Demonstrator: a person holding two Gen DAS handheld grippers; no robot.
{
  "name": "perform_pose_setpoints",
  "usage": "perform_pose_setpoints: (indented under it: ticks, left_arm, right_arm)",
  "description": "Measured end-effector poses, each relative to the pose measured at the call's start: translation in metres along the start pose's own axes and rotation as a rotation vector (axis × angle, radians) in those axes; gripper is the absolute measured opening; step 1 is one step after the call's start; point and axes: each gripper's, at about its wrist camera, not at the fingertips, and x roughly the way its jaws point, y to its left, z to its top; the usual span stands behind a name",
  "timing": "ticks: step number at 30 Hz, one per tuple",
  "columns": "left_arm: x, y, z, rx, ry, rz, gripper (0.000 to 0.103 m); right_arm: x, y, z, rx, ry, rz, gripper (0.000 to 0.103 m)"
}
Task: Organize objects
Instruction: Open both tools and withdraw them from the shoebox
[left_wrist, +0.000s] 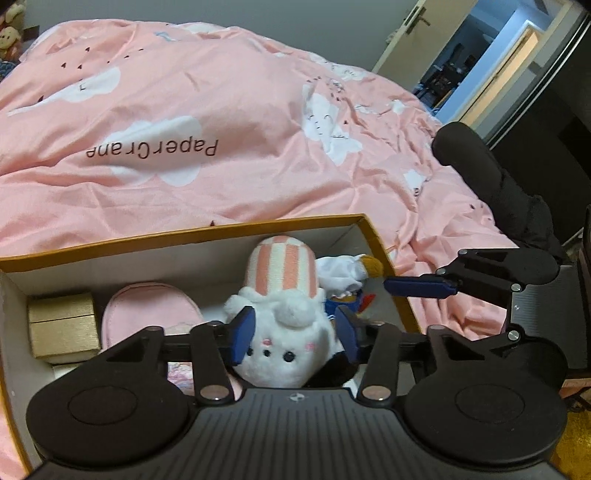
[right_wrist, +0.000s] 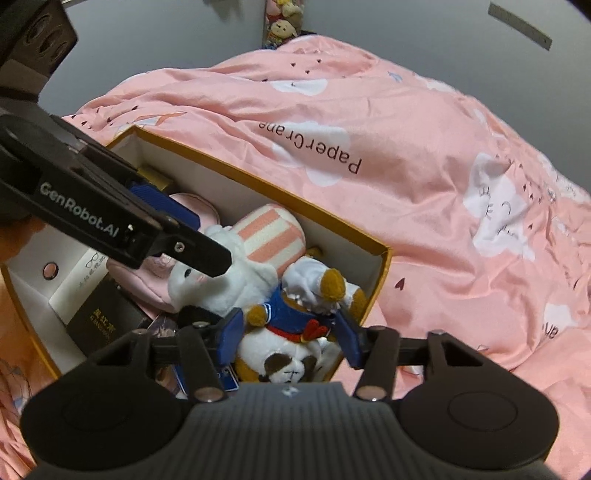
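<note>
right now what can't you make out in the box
- Left wrist view: the box front half is hidden by the left claw.
- Left wrist view: whether the claw's pads press the white plush is unclear.
- Right wrist view: the pink pouch is mostly covered by the left claw's arm.
- Right wrist view: the print on the black carton is too small to read.

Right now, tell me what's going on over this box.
A person holds two grippers over an orange-rimmed cardboard box on a pink quilt. The left gripper straddles a white plush rabbit with a pink-striped hat; the right gripper straddles a brown-and-white plush dog in a blue sailor top. Both toys lie inside.
</note>
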Motion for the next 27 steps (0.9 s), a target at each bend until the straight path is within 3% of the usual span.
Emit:
perform_pose_setpoints:
  ticks: [2, 8, 11, 12, 17, 23, 27]
  left_arm:
    - [0.006, -0.001, -0.002, -0.003, 0.011, 0.017, 0.038]
    - [0.018, 0.004, -0.007, -0.072, 0.023, 0.057, 0.034]
    - [0.033, 0.013, -0.008, -0.144, 0.130, 0.099, 0.029]
    - [0.036, 0.017, -0.009, -0.176, 0.141, 0.076, 0.029]
    - [0.032, 0.013, -0.007, -0.142, 0.104, 0.091, 0.029]
    - [0.023, 0.016, -0.001, -0.152, 0.028, 0.009, 0.030]
    - [0.031, 0.019, 0.006, -0.163, -0.006, -0.002, 0.030]
  right_arm:
    - [-0.001, 0.000, -0.001, -0.007, -0.004, -0.004, 0.036]
    - [0.010, 0.005, -0.003, -0.058, 0.003, -0.027, 0.018]
    - [0.018, 0.005, 0.000, -0.081, 0.007, -0.045, 0.017]
    - [0.021, 0.005, 0.001, -0.090, 0.005, -0.053, 0.017]
    - [0.039, 0.003, 0.007, -0.091, 0.030, -0.041, 0.017]
    - [0.052, 0.009, 0.006, -0.100, 0.040, -0.034, 0.016]
    - [0.043, 0.005, 0.005, -0.090, 0.020, -0.041, 0.016]
